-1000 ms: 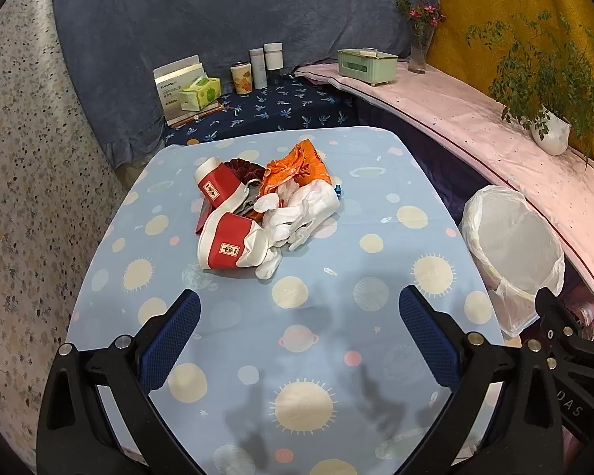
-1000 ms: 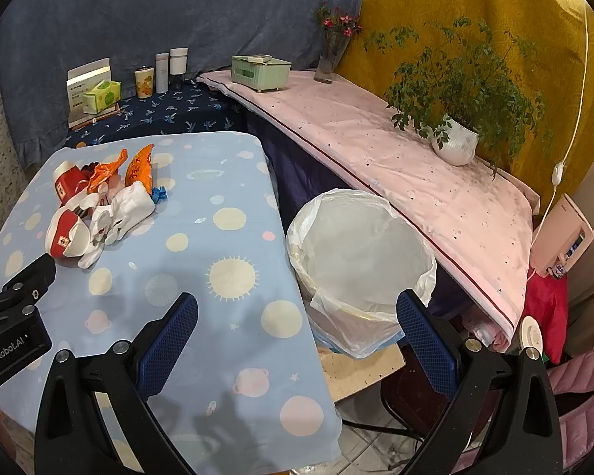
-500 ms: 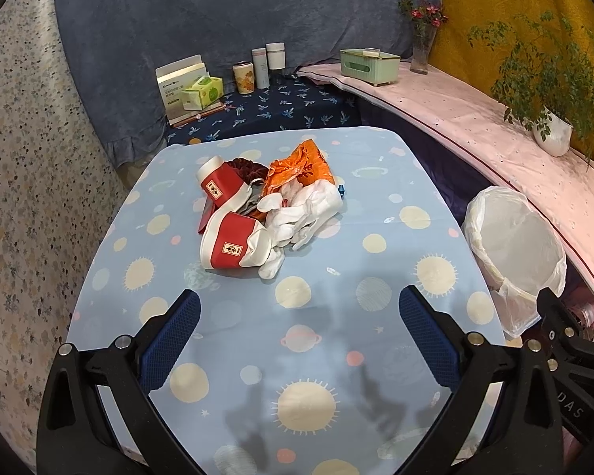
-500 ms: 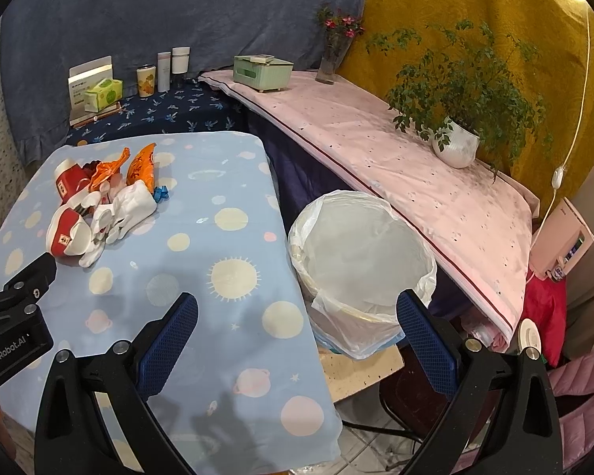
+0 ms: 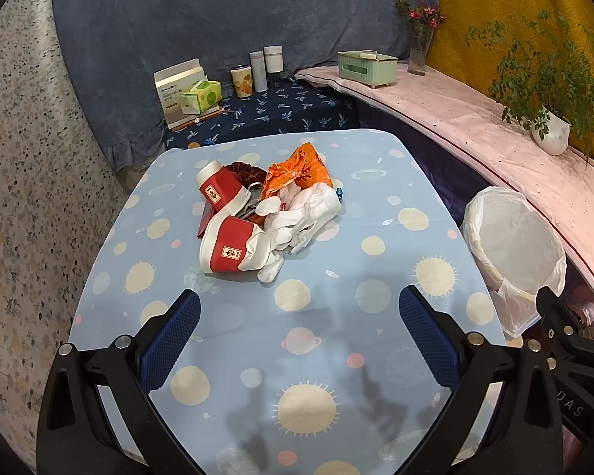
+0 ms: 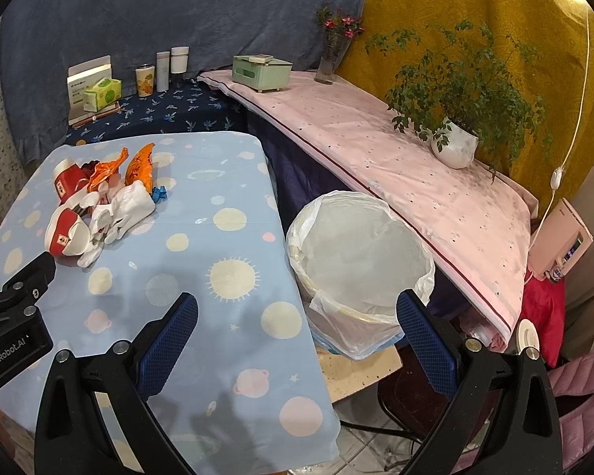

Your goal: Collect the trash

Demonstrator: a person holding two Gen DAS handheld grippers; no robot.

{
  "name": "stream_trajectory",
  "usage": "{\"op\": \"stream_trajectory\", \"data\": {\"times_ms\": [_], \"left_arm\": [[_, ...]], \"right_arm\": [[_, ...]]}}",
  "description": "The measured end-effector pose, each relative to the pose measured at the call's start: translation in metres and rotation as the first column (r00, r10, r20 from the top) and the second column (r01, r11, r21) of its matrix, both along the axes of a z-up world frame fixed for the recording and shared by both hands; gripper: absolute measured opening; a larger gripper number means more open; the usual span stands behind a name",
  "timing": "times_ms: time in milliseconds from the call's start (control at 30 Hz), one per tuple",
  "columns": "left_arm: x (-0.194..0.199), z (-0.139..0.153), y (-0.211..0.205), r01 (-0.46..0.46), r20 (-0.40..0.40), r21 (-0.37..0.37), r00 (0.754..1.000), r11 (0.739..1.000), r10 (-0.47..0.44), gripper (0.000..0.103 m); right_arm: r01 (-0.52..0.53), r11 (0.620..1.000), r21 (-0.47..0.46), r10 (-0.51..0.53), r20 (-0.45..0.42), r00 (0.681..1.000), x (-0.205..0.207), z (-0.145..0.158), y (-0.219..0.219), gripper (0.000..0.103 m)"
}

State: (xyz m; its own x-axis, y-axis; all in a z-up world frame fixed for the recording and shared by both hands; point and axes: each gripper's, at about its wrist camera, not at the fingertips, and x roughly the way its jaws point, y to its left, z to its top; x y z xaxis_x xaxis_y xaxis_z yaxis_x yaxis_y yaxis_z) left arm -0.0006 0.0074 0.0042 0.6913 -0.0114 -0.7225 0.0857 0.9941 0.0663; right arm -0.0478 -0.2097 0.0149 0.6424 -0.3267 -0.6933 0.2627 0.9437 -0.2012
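Observation:
A pile of trash lies on the blue planet-print tablecloth [image 5: 297, 356]: two red-and-white cartons [image 5: 227, 247], an orange wrapper [image 5: 299, 168], white gloves [image 5: 305, 215] and a dark red scrunchie [image 5: 243, 170]. The pile also shows in the right wrist view [image 6: 99, 206]. A bin lined with a white bag [image 5: 514, 253] [image 6: 360, 253] stands beside the table's right edge. My left gripper [image 5: 299, 340] is open and empty, hovering above the table short of the pile. My right gripper [image 6: 297, 340] is open and empty over the table's right edge, near the bin.
Behind the table a dark blue shelf [image 5: 289, 107] holds a tissue pack [image 5: 200, 97], a card box and bottles [image 5: 265, 65]. A pink-covered ledge [image 6: 396, 166] carries a green box [image 6: 261, 73], a flower vase and a potted plant [image 6: 455, 142]. A speckled wall is on the left.
Both views have shifted very slightly; the pile sits a little nearer in the left wrist view. Both grippers stay open and empty.

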Motion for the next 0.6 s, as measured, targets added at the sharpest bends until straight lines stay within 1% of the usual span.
{"op": "stream_trajectory", "data": {"times_ms": [600], "left_arm": [[-0.0004,0.0012,-0.0026,0.0,0.001,-0.004,1.0,1.0,0.0,0.096]], "right_arm": [[-0.001,1.0,-0.002,0.001,-0.002,1.0,-0.0001,0.0,-0.0005,0.096]]}}
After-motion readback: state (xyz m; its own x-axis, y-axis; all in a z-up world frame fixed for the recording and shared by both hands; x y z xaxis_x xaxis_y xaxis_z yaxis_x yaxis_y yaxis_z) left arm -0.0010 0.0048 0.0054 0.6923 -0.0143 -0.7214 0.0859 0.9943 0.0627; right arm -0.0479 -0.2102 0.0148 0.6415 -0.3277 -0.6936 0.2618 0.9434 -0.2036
